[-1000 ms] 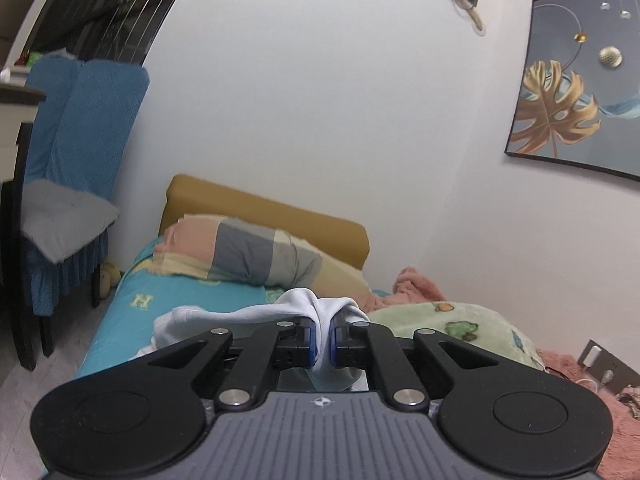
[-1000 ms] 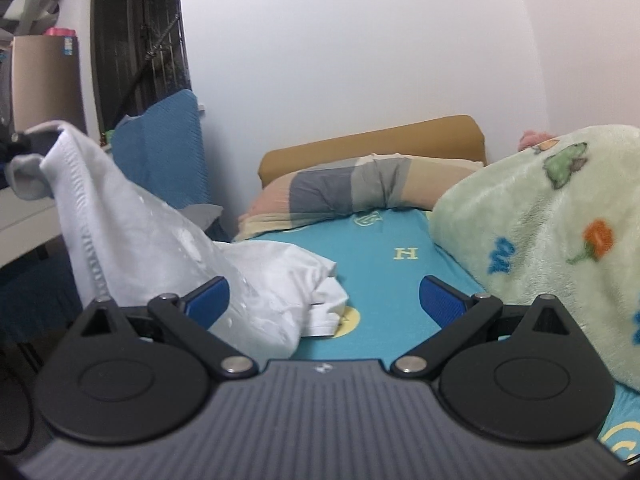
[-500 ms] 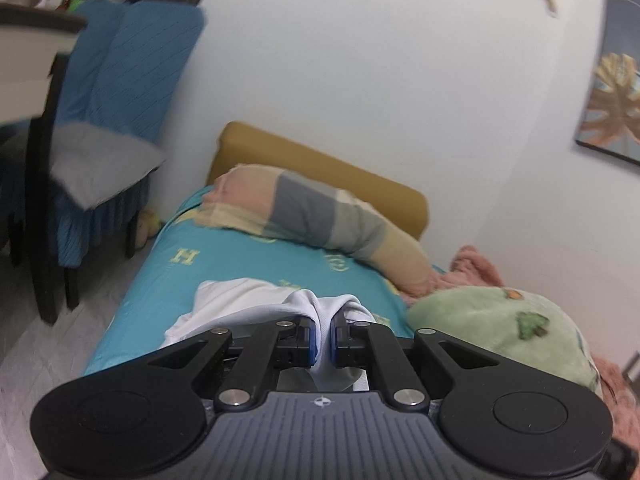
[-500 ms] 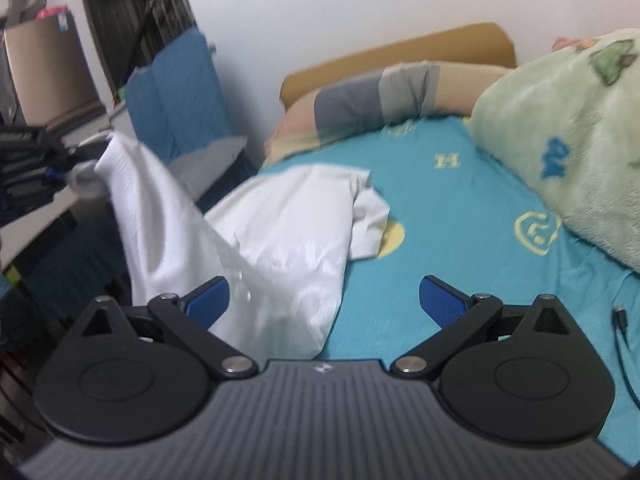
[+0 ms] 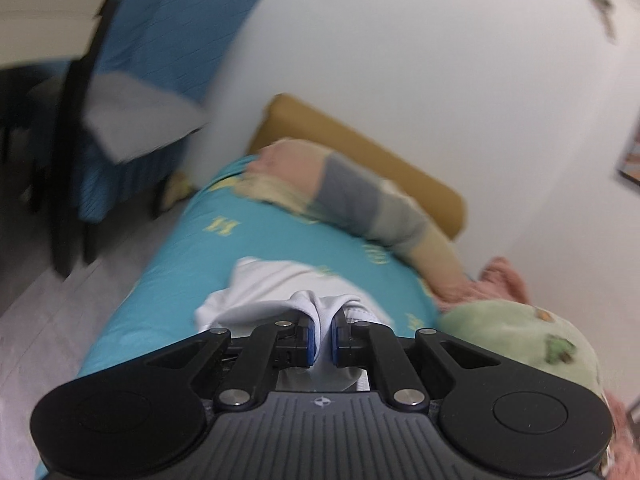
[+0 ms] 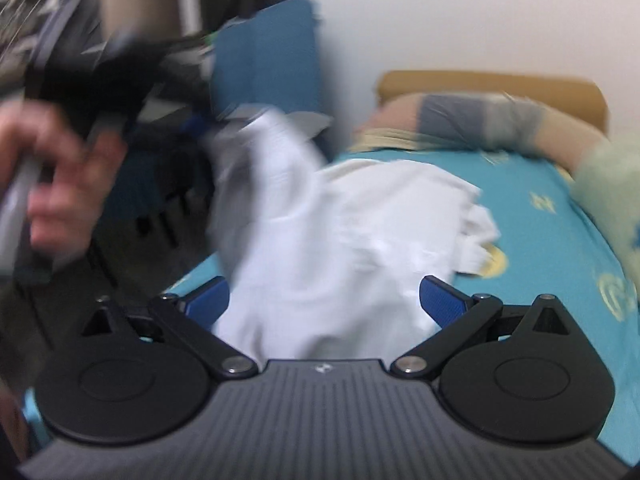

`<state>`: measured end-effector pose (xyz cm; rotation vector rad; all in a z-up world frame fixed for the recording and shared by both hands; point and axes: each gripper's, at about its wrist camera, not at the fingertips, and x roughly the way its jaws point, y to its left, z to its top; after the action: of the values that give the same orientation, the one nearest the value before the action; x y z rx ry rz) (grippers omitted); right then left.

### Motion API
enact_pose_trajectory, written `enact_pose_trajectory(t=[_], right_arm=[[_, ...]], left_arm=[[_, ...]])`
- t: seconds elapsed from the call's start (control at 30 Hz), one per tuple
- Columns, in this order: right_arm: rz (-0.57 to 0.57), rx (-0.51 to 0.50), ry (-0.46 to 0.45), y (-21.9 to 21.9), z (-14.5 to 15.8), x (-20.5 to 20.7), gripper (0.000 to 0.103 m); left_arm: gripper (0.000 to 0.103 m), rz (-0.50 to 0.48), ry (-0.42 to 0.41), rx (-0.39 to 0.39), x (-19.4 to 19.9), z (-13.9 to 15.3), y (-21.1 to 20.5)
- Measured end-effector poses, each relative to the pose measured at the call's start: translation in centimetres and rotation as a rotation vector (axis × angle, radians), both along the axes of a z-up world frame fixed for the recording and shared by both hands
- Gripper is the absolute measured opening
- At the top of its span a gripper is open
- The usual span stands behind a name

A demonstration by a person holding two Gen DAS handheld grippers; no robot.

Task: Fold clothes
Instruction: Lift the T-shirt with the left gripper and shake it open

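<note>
Since a second ago: swung lower over the bed [image 5: 168,292], left hand-held gripper [image 5: 321,338] pinching white garment [image 6: 360,216], right hand-held gripper [image 6: 324,300] spread, closing in for a second grab.

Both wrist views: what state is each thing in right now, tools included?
Left tool: shut on a bunched fold of the shirt.
Right tool: open, fingers either side of the shirt, not pinching it.
Shirt: white, one end lifted, the rest crumpled on the bed.
Bed: teal sheet, partly covered by the shirt.
Pillow: lying against the headboard.
Blanket: green, heaped on the bed.
</note>
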<state>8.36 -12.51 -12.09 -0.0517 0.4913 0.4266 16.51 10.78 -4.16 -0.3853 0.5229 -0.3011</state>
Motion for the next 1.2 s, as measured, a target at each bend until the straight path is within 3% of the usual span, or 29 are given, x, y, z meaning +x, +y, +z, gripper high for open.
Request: enact_pose_trajectory(t=[0.13, 0.3, 0.5, 0.6, 0.73, 0.87, 1.03, 1.2], right_arm=[[0.002, -0.082, 0.008, 1.0, -0.6, -0.4, 0.103], [-0.169, -0.075, 0.02, -2.0, 0.2, 0.0, 0.103], [-0.437, 0.008, 0.079, -8.5, 1.5, -0.6, 0.103], [-0.551, 0.095, 0.134, -12.0, 1.6, -1.2, 0.103], [-0.699, 0.15, 0.141, -15.1, 2.0, -1.4, 0.103], [-0.59, 0.217, 0.126, -13.6, 2.2, -1.3, 0.103], [-0.396, 0.013, -0.044, -6.1, 2.3, 0.1, 0.103], [-0.467, 0.07, -0.017, -7.2, 1.5, 2.1, 0.103]], left_arm=[[0.008, -0.117, -0.103, 0.034, -2.5, 2.0, -2.1], [0.008, -0.137, -0.139, 0.025, -4.1, 3.0, -3.5], [0.008, -0.179, -0.119, 0.028, -4.9, 2.6, -4.4], [0.008, -0.205, -0.079, 0.046, -4.6, 1.8, -5.5], [0.008, -0.237, -0.003, 0.058, -3.7, 0.0, -6.9], [0.008, -0.263, 0.037, 0.068, -2.9, -1.5, -8.1], [0.008, -0.28, 0.047, 0.075, -2.6, -2.3, -8.8], [0.008, -0.283, 0.027, 0.087, -2.7, -1.9, -9.0]])
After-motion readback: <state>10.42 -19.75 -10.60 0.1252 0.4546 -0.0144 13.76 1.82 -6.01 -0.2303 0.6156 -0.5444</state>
